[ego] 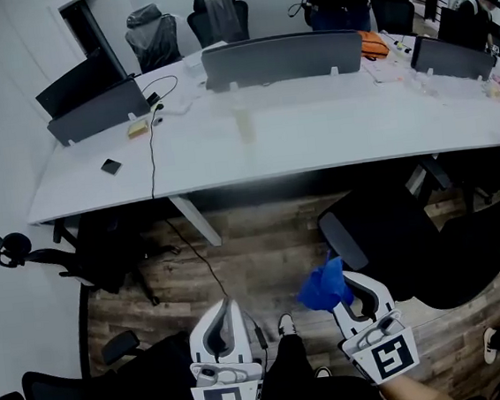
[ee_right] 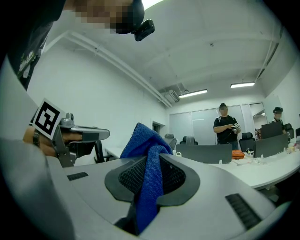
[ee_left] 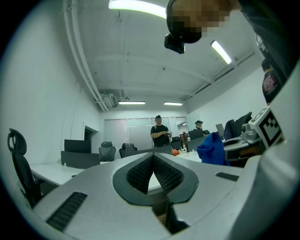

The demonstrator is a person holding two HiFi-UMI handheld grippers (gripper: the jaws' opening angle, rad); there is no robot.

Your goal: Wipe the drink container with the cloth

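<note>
The right gripper (ego: pixel 362 291) pinches the cloth (ego: pixel 323 286), the left gripper (ego: pixel 224 311) is clenched empty, both facing the table (ego: pixel 331 128).

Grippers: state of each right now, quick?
Left gripper: jaws shut, nothing between them.
Right gripper: jaws shut on the blue cloth.

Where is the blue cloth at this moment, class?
The blue cloth is pinched in the right gripper, low and right of centre in the head view, above the wooden floor and short of the white desk.
</note>
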